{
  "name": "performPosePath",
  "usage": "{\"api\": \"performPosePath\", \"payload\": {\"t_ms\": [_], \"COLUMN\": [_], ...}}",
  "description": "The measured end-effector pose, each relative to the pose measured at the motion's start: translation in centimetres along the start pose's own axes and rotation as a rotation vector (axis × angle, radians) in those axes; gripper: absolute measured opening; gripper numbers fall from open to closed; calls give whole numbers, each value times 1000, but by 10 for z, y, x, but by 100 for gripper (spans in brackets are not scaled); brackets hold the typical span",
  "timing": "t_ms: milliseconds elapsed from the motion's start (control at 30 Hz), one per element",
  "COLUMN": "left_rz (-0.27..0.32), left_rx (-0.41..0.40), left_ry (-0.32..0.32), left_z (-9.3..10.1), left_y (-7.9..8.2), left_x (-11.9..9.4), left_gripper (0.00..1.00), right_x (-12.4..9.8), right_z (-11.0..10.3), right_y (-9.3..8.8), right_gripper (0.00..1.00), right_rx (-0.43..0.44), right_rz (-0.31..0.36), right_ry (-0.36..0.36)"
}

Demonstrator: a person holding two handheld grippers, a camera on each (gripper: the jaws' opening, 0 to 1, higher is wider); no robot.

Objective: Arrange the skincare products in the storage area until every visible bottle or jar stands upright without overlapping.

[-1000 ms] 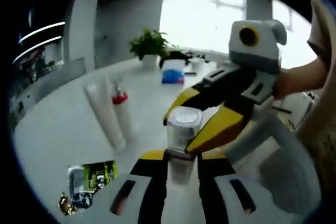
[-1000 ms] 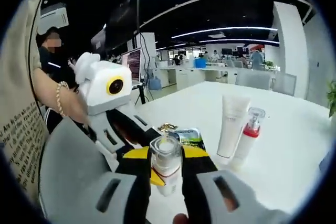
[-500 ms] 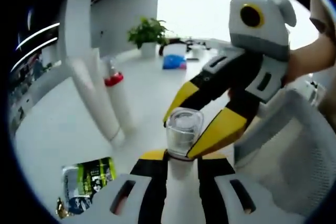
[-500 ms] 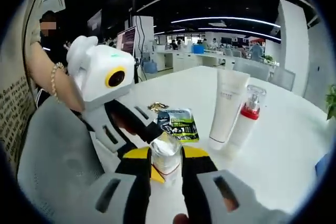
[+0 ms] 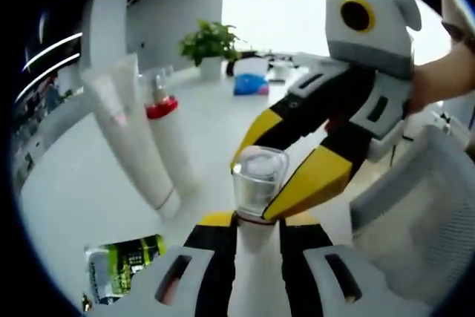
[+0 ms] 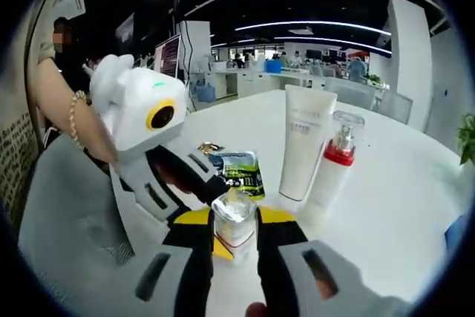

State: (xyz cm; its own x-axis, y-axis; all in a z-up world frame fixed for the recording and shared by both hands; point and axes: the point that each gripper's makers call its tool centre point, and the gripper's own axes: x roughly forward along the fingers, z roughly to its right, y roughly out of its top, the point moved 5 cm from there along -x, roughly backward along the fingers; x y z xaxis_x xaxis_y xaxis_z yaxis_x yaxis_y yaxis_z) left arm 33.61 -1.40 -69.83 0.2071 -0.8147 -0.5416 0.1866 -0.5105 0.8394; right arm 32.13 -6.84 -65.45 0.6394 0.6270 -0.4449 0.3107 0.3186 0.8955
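We take the clear-capped bottle (image 5: 257, 191) as our landmark. Nearest to us in the left gripper view, the left gripper (image 5: 256, 229) pinches the bottle's lower body between its two jaws. From above it, the right gripper (image 5: 286, 176) clamps its yellow-tipped jaws on the bottle's clear cap. In the right gripper view the same bottle (image 6: 234, 220) sits between the right gripper's (image 6: 235, 237) own jaws, with the left gripper (image 6: 194, 183) reaching in from beyond it. We judge that the bottle is held off the white table (image 5: 74, 176) and is not yet placed.

Just beyond the bottle lies a flat green sachet (image 6: 236, 172), with a small gold item (image 6: 208, 148) past it. Farther off, beside the sachet, the white tube (image 6: 304, 150) stands on its cap and the red-collared pump bottle (image 6: 332, 165) stands upright just beside it; whether they touch we cannot tell.

Status: two products stand upright. Remaining: set the held bottle upright near them, without overlap.
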Motion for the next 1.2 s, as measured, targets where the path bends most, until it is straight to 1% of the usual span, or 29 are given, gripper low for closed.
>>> {"api": "performPosePath", "payload": {"t_ms": [267,433,700,1200], "left_rz": [4,11,20,20], "left_rx": [4,4,-4,-1], "left_ry": [1,14,31,35], "left_z": [-19,-30,-42,-50], "left_y": [9,17,27,33], "left_x": [21,33,46,53], "left_gripper": [18,19,19,19], "right_x": [5,8,11,14], "right_z": [26,44,65,77], "right_y": [2,3,4,5], "right_gripper": [21,21,21,22], "right_rx": [-13,-15,-12,-3], "right_rz": [3,13,26,54], "right_ry": [-26,-42,-51,-53]}}
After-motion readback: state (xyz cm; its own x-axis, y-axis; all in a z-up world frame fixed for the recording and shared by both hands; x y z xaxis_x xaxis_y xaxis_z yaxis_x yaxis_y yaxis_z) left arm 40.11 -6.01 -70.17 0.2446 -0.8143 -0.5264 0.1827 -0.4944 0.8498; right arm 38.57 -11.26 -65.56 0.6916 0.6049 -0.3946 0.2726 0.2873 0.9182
